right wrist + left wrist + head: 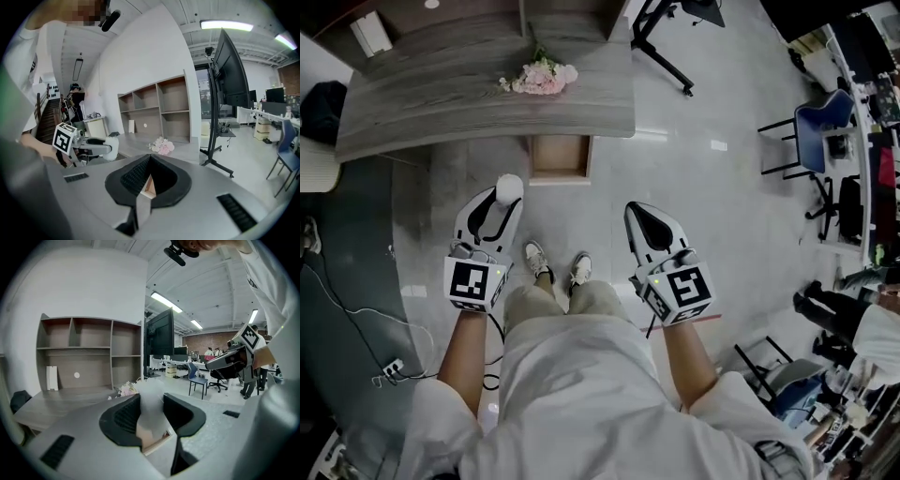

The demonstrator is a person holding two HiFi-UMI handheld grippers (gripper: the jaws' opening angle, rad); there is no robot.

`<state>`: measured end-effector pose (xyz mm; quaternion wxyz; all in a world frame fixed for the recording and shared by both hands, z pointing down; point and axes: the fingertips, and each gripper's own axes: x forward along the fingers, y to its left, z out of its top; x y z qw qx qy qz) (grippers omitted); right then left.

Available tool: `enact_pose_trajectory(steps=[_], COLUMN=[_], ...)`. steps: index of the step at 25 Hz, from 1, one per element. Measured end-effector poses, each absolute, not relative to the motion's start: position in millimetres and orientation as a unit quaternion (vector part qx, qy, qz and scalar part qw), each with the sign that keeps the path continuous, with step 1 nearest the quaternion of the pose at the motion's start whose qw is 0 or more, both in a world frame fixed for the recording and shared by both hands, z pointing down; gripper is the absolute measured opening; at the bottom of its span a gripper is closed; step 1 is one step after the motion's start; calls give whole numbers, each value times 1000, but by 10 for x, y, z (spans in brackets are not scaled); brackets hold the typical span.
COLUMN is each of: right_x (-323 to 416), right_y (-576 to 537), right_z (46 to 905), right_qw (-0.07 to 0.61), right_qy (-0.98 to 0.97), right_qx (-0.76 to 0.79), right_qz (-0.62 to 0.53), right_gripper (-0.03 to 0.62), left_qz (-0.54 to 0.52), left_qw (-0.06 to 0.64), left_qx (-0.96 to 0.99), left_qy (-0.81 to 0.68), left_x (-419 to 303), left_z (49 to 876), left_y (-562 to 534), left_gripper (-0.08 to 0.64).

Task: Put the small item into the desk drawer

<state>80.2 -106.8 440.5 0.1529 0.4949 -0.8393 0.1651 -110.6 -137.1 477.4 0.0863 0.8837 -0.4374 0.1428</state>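
Drawer point(560, 176) stands open; left tool point(507, 193) clamps white item point(150, 397) (right tool point(637, 212) closed)

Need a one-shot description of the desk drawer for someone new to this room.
Find the long grey wood-grain desk ahead of the person's feet. Under its front edge, near the pink bouquet, one small drawer is pulled out. Its pale brown inside contrasts with the grey top.

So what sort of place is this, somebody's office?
Most likely an open-plan office or lab workspace: a wooden desk with an open drawer, a blue office chair, and a large screen on a floor stand.
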Motion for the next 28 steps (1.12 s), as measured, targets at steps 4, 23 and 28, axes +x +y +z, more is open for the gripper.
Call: enact_pose_trajectory(steps=[4,23,28], right_x=[785,850,891], right_y=[-1092,-1073,-1037], right_z=[4513,4912,5041], right_qw=[155,164,165], right_qy=[-836,-818,-812], right_qx=[498,514,517], right_qz=[172,203,215], right_gripper=[-3,-2,-2], left_qz=[158,267,289], left_qw=[84,40,26], left_qx=[890,911,914], left_qy=[-420,-311,-285], left_x=[-1019,-547,-419], left_z=[4954,5964,6187], left_y=[-1492,-1843,-1944], left_gripper=[158,158,158])
